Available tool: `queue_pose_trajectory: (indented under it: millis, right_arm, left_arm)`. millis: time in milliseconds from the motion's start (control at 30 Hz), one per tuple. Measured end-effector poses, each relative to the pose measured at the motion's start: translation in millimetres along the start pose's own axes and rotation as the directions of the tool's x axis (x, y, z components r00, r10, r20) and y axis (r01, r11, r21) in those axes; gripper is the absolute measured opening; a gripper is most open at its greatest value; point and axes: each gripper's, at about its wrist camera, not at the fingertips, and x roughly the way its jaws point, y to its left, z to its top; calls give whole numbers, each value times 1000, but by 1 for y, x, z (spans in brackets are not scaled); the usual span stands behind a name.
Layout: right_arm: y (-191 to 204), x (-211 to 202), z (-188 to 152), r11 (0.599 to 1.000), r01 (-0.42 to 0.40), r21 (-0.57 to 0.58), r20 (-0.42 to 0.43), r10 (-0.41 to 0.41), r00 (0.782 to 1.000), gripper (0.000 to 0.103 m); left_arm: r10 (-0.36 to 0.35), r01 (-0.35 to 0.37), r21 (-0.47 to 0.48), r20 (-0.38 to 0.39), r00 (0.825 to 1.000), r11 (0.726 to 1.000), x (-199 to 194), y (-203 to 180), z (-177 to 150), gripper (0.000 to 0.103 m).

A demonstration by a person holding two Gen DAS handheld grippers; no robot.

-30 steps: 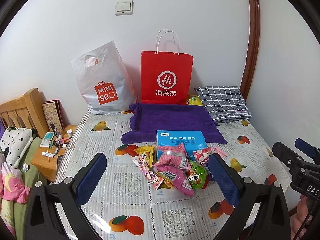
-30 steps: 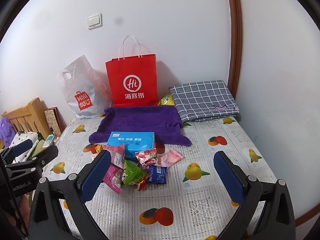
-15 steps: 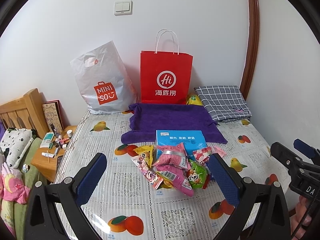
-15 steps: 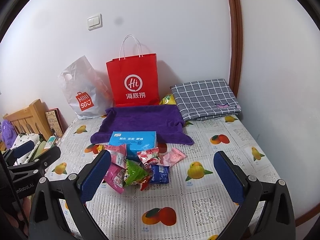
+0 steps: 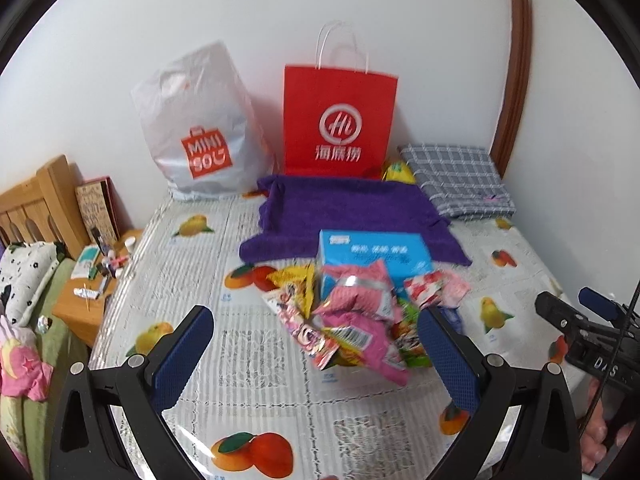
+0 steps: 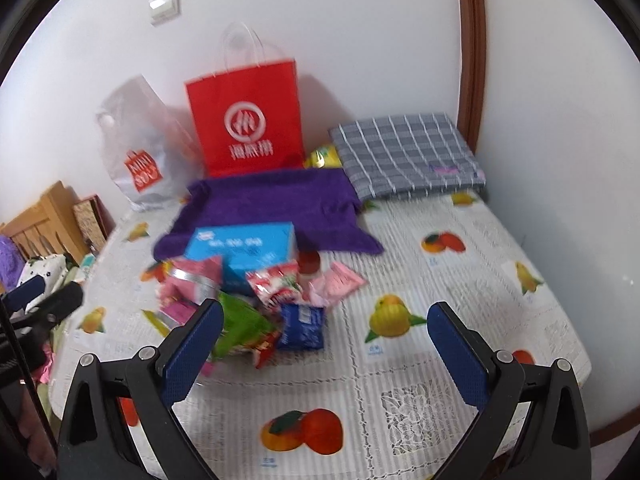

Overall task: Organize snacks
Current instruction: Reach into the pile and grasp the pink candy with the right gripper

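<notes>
A heap of snack packets (image 5: 352,316) lies mid-table in front of a light blue box (image 5: 376,258): pink, yellow, green and red-white wrappers. From the right wrist I see the same snack heap (image 6: 256,304), with a dark blue packet (image 6: 301,328) and a pale pink packet (image 6: 340,282) at its right side, behind them the blue box (image 6: 244,246). My left gripper (image 5: 316,350) is open, above the table just short of the heap. My right gripper (image 6: 326,344) is open too, nothing between its fingers. A red paper bag (image 5: 338,120) stands at the wall.
A white plastic shopping bag (image 5: 196,132) leans beside the red bag. A purple towel (image 5: 352,212) and a folded grey checked cloth (image 5: 460,176) lie at the back. A fruit-print cloth (image 6: 400,380) covers the table. A bedside stand with small items (image 5: 96,280) is left of it.
Both grippers have moved closer to the snack heap, the right one also swinging left and tilting; its view is now blurred. Both stay open. Nothing on the table has moved.
</notes>
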Motion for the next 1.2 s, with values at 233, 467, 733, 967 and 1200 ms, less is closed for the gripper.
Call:
queue_pose_trajectory:
  millis: [233, 467, 733, 967, 1200]
  right_arm:
    - [-28, 56, -15, 998, -6, 62, -84, 12, 996, 92]
    - [-37, 112, -15, 997, -16, 69, -153, 27, 988, 81]
    - [-28, 159, 4, 998, 8, 70, -204, 6, 979, 60]
    - [-31, 184, 16, 983, -33, 180, -226, 74, 971, 60]
    - [-28, 214, 14, 982, -14, 187, -294, 69, 953, 60]
  left_arm:
    - [8, -10, -27, -65, 998, 1000, 39, 22, -11, 102]
    - [46, -52, -57, -107, 993, 997, 71, 44, -12, 102]
    - [38, -51, -97, -129, 991, 994, 88, 60, -10, 102]
    - [44, -61, -129, -131, 990, 990, 96, 72, -6, 102]
    - [32, -53, -137, -150, 988, 989, 104, 78, -6, 102]
